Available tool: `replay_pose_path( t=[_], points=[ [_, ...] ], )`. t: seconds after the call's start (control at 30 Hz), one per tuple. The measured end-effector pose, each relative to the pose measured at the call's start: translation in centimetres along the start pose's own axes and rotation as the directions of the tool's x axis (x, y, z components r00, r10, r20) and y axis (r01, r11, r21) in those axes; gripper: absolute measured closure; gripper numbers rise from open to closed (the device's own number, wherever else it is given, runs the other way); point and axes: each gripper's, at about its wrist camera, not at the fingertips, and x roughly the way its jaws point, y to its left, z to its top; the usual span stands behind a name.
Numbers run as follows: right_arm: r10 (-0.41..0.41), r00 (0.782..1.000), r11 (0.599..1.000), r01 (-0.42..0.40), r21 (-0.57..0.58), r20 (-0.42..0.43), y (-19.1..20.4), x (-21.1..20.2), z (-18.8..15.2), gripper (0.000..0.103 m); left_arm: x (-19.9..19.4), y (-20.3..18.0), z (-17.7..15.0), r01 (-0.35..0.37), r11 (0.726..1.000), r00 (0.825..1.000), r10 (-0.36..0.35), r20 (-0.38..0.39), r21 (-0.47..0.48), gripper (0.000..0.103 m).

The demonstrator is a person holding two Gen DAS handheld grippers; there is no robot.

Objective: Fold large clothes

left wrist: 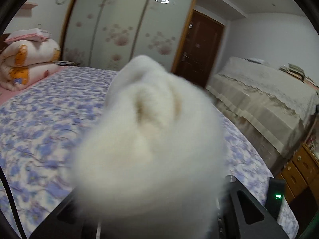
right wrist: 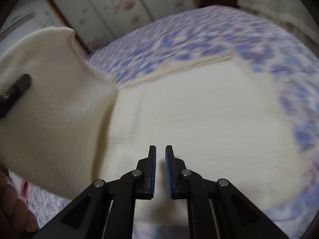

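A: Cream fleece garment (right wrist: pixel 199 115) spread flat across the bed (right wrist: pixel 199 31), on the purple-flowered bedspread.
B: And the left side of it?
A: Lifted clear of the bed, hanging as a broad flap with a stitched edge at its top. Left gripper (right wrist: pixel 16 91) seen from the right wrist as a black finger lying against that raised flap.
B: From the left wrist view?
A: Mostly a blurred white bunch of the same garment (left wrist: pixel 147 139) right before the lens, hiding the fingertips. Jaws closed on that fabric.
B: Right gripper (right wrist: pixel 160 149)?
A: Poised over the flat part of the garment, jaws nearly together, only a narrow gap between the blue pads (right wrist: pixel 168 165). Nothing caught between them.
B: Around the bed?
A: Floral sliding wardrobe (left wrist: pixel 123 25) behind, brown door (left wrist: pixel 197 45) beside it, folded quilts (left wrist: pixel 28 63) stacked at the bed's far left.
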Motion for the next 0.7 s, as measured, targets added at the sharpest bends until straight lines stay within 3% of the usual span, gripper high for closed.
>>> replay_pose_path(
  t=[0.1,0.2,0.27,0.33,0.4,0.53,0.6,0.67,0.7],
  points=[
    [-0.089,0.994,0.994,0.085,0.066,0.069,-4.9,-4.1,-0.5,0.093,3.4,-5.3,-2.3,0.051,0.998,0.997,-0.048,-0.057,0.045,0.084],
    [-0.158,0.985,0.983,0.151,0.101,0.071,-9.1,-5.9,-1.1,0.093,7.4,-9.6,-6.2,0.086,0.99,0.988,-0.07,-0.139,0.11,0.084],
    [-0.196,0.98,0.974,0.19,0.121,0.043,-11.3,-6.0,-1.8,0.093,11.1,-12.0,-10.0,0.093,0.983,0.965,-0.049,-0.258,0.161,0.084],
    [-0.202,0.979,0.971,0.197,0.138,0.024,-12.7,-5.9,-2.4,0.093,12.9,-13.1,-12.7,0.073,0.975,0.954,-0.007,-0.3,0.21,0.084],
    [-0.206,0.979,0.968,0.203,0.144,0.004,-13.7,-5.7,-3.1,0.093,12.9,-13.4,-13.1,0.068,0.97,0.959,0.0,-0.282,0.232,0.084],
    [-0.186,0.982,0.969,0.186,0.162,-0.016,-14.6,-5.1,-3.7,0.093,13.2,-11.6,-11.4,0.106,0.985,0.941,-0.056,-0.334,0.135,0.084],
    [-0.177,0.984,0.968,0.179,0.175,-0.027,-14.8,-4.8,-3.9,0.093,13.1,-11.6,-11.2,0.11,0.983,0.935,-0.051,-0.351,0.148,0.081],
    [-0.163,0.986,0.968,0.166,0.186,-0.032,-15.1,-4.9,-4.0,0.093,12.2,-12.3,-11.2,0.137,0.978,0.925,-0.07,-0.374,0.157,0.057],
    [-0.154,0.988,0.97,0.157,0.188,-0.031,-15.1,-5.1,-3.9,0.093,11.7,-12.8,-11.0,0.176,0.974,0.912,-0.107,-0.396,0.143,0.034]
  ],
)
